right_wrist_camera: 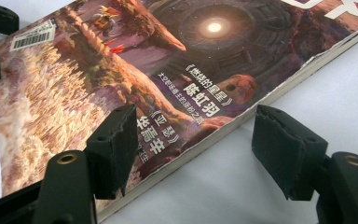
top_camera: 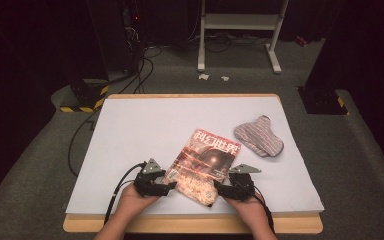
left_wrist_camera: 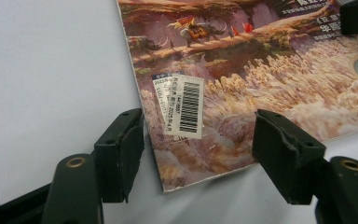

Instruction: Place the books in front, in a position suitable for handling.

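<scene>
With both the left gripper (top_camera: 169,187) and right gripper (top_camera: 217,189) released astride the magazine (top_camera: 203,165) corners, only the thin cover could be pinched and torn.

Glossy paper magazine (top_camera: 203,165), striped knit cloth (top_camera: 258,136), matt white tabletop (top_camera: 145,125)

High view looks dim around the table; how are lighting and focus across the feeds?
High view: white table lit evenly, surroundings dark, magazine soft in detail. Left gripper view: barcode sticker fairly sharp, near jaws of the left hand-held gripper slightly soft. Right gripper view: cover text readable, far corner blurred, no strong glare.
</scene>
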